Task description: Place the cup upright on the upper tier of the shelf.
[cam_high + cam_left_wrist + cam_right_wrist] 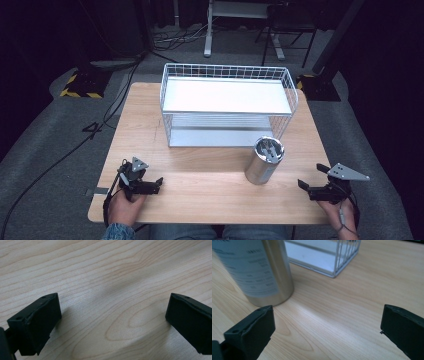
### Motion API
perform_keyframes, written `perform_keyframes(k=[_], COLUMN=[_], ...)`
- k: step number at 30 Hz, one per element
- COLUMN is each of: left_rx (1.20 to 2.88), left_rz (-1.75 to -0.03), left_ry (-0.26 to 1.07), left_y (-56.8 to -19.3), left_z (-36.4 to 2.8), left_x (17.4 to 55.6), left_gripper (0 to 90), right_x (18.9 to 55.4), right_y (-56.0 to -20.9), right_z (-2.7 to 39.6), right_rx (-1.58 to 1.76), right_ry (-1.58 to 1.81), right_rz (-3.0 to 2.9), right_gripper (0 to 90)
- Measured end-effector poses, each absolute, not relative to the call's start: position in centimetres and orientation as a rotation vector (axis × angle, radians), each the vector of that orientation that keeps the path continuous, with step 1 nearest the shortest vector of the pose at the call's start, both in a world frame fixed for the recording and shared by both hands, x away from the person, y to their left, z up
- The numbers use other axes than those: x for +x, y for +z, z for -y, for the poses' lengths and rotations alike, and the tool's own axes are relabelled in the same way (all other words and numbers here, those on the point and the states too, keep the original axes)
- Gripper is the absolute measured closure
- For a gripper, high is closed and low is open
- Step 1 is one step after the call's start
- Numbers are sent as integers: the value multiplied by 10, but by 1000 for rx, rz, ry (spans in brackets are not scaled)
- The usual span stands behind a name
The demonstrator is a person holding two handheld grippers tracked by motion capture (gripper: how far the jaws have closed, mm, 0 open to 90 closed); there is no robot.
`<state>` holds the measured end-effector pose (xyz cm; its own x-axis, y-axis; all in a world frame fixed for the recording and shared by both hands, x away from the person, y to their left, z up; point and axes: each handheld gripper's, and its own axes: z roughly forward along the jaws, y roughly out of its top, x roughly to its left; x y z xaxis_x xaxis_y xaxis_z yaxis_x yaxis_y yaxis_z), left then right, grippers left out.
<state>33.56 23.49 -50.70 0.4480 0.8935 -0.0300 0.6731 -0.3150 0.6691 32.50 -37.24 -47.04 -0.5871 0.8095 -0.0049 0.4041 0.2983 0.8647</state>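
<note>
Steel can (264, 161) upright on the counter (200, 175), right of centre, just in front of the rack's (227, 105) near right corner and apart from it. Open-topped, with something pale inside, too small to tell. Printed label on its side in the right gripper view (257, 267), blurred.

Right tongs (314, 180) low over the counter's near right edge, well spread, gripping nothing, pointing left toward the can, near it but not touching. Seen along its own 2 jaws, can standing ahead and left (325, 322), bare wood between the jaws, rack corner beyond.

Left tongs (159, 184) at the near left of the counter, pointing right, well apart from the can. Also spread wide, bare wood grain between the 2 jaws (112, 315), holding nothing.

White wire rack with 2 shelves at the back centre of the counter, both shelves bare. Grey floor (55, 130) around, with cables trailing across it.
</note>
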Motion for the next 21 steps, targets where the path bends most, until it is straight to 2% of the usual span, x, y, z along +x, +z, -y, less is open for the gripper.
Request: perform_keyframes(k=[21], left_rx=[2089], left_rz=[-1305], left_ry=[465], left_y=[-507], left_z=[-235], left_x=[336], left_gripper=[6], right_x=[313], right_y=[-436], right_z=[348], right_rx=[932], right_ry=[1391], right_rz=[-2113], right_gripper=[0])
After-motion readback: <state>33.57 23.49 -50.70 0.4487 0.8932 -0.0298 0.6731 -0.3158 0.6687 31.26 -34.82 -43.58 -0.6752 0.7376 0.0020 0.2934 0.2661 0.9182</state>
